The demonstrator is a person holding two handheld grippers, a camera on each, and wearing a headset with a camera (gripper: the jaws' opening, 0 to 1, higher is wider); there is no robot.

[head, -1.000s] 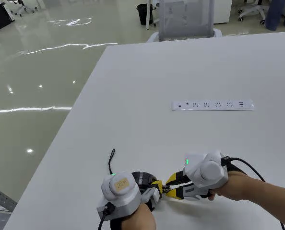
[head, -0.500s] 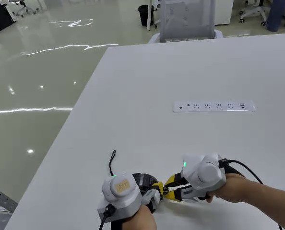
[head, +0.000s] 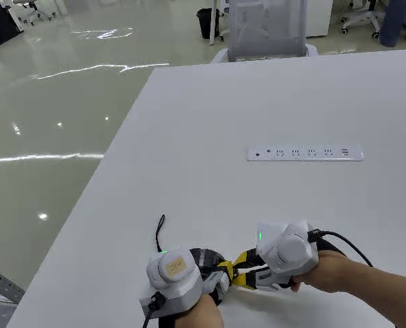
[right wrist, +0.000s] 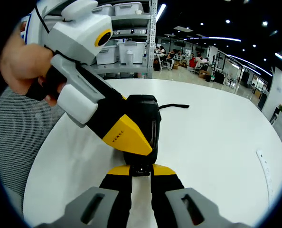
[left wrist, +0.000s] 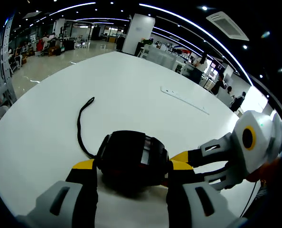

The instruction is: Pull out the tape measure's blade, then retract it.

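Left gripper (left wrist: pixel 132 165): fingers (left wrist: pixel 84 166) clamped on both sides of the black tape measure (right wrist: pixel 142 116).
Right gripper (right wrist: pixel 141 171): fingers (right wrist: pixel 119 171) pinched nearly together on the blade tip (right wrist: pixel 141 169).
Tape measure: on the desk (head: pixel 258 102), near its left edge.

Premises: open-plan office with a storage area.

We note a large white table (head: pixel 271 96) carrying a power strip (head: pixel 304 153), a polished floor (head: pixel 52 123) reflecting overhead lighting, and a mesh-backed chair (head: pixel 266 27) and a waste bin (head: pixel 204 20) beyond it. In the right gripper view we record metal shelves (right wrist: pixel 152 42) stacked with plastic boxes (right wrist: pixel 129 7) and people (right wrist: pixel 194 61) in the distance. In the left gripper view we record ceiling strip lights (left wrist: pixel 179 23) and an air vent (left wrist: pixel 227 24).
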